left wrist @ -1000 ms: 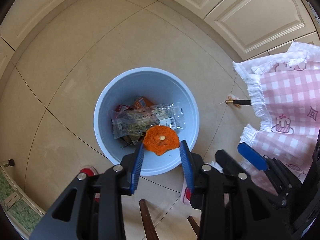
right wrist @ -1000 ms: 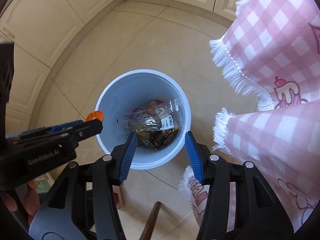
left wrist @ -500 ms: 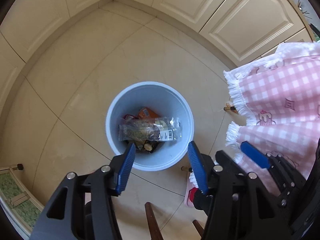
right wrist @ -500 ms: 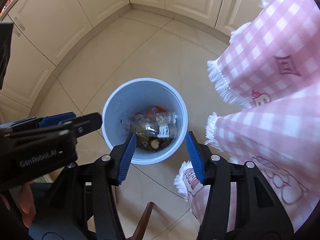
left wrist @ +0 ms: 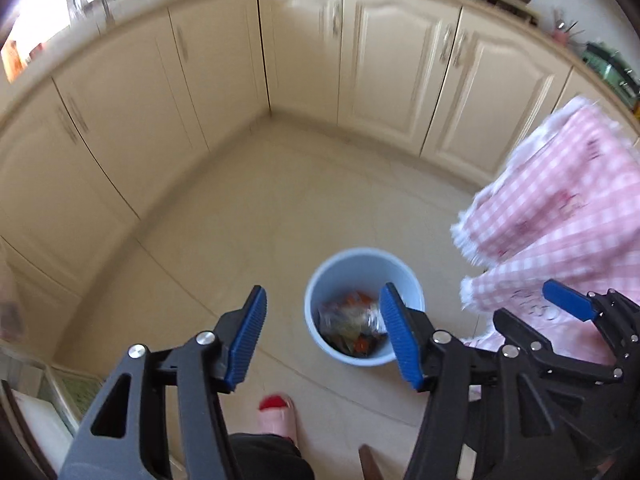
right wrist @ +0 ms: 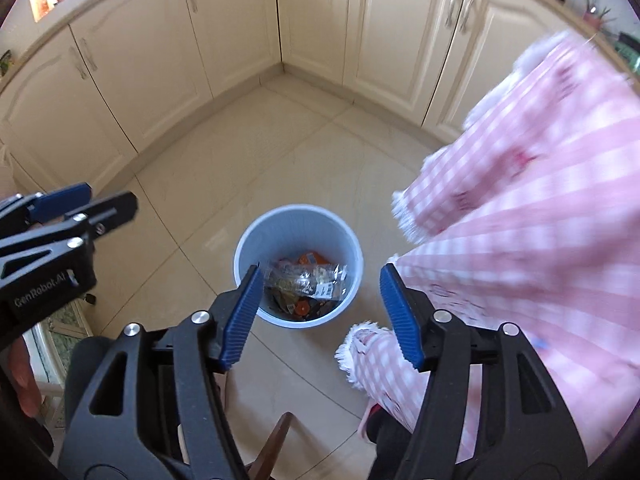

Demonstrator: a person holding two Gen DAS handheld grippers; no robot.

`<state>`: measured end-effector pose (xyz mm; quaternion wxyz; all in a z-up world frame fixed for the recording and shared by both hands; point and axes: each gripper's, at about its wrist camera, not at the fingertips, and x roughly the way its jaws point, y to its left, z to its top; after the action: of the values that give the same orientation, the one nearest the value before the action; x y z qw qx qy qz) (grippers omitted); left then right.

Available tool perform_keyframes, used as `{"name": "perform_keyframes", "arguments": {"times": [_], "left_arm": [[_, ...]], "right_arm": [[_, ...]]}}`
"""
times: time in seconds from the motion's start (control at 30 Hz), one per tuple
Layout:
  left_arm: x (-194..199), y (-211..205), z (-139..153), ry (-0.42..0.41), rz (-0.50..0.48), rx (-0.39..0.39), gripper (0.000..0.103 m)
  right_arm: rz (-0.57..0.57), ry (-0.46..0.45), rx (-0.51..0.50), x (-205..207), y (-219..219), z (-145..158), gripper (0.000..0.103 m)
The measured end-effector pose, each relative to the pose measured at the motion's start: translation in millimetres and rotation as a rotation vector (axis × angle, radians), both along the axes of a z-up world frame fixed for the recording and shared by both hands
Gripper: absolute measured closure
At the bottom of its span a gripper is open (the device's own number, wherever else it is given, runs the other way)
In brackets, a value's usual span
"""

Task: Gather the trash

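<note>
The trash [right wrist: 306, 280] lies heaped in the blue bin [right wrist: 298, 224] on the tiled floor [right wrist: 256, 148], beside the pink checked cloth [right wrist: 520, 208], with the left gripper [left wrist: 324, 336] and right gripper [right wrist: 320, 312] above it, both spread apart and empty.

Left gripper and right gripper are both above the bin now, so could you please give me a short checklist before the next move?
1. Left gripper open, holds nothing: ok.
2. Right gripper open, holds nothing: ok.
3. Blue bin upright on the floor: ok.
4. Trash lies inside the bin, below its rim: ok.
5. Next piece of trash located: cannot tell, none shows outside the bin.
6. Pink checked tablecloth hangs beside the bin, apart from both grippers: ok.
</note>
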<state>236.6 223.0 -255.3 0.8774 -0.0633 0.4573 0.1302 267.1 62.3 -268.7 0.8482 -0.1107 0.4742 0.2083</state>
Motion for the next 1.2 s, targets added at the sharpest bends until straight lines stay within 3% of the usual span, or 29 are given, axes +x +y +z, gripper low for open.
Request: {"name": "perform_keyframes", "arguments": {"times": [0.17,0.3,0.6,0.77,0.9,1.2], "left_arm": [[-43.0,-22.8,72.6,-0.15,-0.045,0.052,0.034],[-78.9,-46.1,124.5,-0.268,-0.077,0.044,0.028],[-160.4,-99.8,214.8,-0.458,-0.16,0.062,0.018],[-207.7,-130.0,255.5,-0.582,-0.21,0.074,0.015],[-240.1,-158.0,283.0,-0.686,-0.221,0.127,0.013],[-277.1,-187.7,310.5,-0.757,-0.256,0.089,0.011]], "right_arm": [[0.014,-0.145,0.021,-49.1,-23.4,70.7,0.038],[0.003,-0.23,0.061,-84.7,-51.3,121.7,0.035],[-0.094,-0.463,0.115,-166.7,-122.9,217.8,0.026],[-0.152,-0.609,0.132,-212.1,-160.0,263.2,0.02],[-0.176,-0.683,0.151,-240.1,-180.9,287.7,0.019],[-0.204,-0.791,0.178,-289.9,-204.5,319.3,0.015]]}}
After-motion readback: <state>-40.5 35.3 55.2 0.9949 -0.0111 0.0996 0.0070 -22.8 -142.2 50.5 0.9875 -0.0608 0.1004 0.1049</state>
